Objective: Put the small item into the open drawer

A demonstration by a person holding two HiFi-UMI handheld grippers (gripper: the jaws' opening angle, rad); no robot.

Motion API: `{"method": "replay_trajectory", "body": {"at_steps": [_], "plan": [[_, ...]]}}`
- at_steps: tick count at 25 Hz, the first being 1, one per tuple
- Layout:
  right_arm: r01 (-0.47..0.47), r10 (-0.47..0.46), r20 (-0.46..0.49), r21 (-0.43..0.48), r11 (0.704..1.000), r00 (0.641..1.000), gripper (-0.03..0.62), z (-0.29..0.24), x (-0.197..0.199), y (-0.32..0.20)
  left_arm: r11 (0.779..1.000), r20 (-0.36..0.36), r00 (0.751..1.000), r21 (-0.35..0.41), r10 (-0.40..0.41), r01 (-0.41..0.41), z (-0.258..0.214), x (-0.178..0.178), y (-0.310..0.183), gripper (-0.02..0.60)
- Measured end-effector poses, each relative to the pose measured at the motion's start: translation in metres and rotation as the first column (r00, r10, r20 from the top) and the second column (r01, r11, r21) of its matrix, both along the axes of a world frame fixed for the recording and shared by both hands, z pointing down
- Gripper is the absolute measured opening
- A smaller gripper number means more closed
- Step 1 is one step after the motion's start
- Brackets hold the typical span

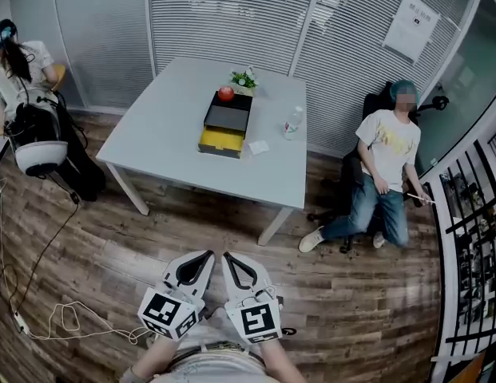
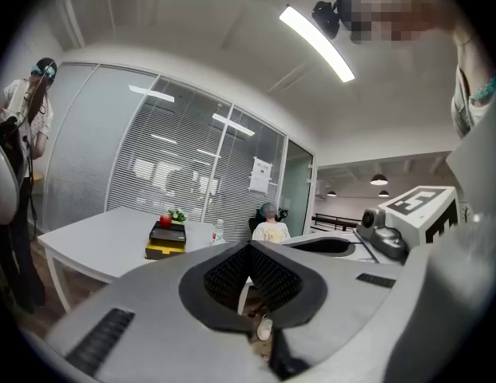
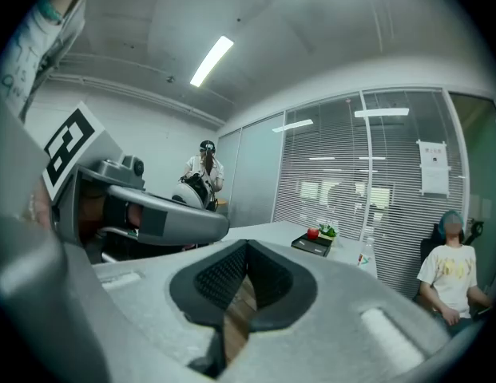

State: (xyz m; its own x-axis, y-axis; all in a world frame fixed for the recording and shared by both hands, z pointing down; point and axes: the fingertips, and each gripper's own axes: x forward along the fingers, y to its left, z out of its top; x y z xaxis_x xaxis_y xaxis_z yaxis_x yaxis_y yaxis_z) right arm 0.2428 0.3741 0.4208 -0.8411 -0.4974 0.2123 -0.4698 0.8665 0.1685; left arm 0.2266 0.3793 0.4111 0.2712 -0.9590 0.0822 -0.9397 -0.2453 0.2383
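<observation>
- Wood-floored office, head view: the white surface stands well ahead of us and carries a cabinet with its yellow drawer pulled open. The small item, which we judge to be the white scrap just beside it, lies untouched.
- Left gripper view: the left gripper is closed on nothing and held near our waist, with no approach begun.
- Right gripper view: the right gripper has its jaws together too, empty.

The white table carries a black drawer unit, its yellow drawer open. Just beside it rest a small white item, possibly paper, a clear bottle and a potted plant.
</observation>
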Motion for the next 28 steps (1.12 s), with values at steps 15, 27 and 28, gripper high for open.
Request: {"method": "replay_trajectory", "body": {"at_steps": [15, 27, 28], "plan": [[-0.039, 0.039, 0.005, -0.004, 0.999, 0.999, 0.003, 0.009, -0.04, -0.069, 0.999, -0.026, 0.999, -0.003, 0.044, -0.044, 0.01, -0.044, -0.076, -0.003], [-0.15, 0.151, -0.003, 0.018, 0.988, 0.989, 0.003, 0.0, -0.097, -0.167, 0.992, -0.015, 0.992, 0.0, 0.124, -0.124, 0.008, -0.103, -0.173, -0.003], [-0.153, 0.154, -0.002, 0.021, 0.988, 0.988, 0.003, 0.0, -0.101, -0.172, 0.991, -0.016, 0.991, 0.001, 0.13, -0.13, 0.007, -0.106, -0.178, -0.004]]}}
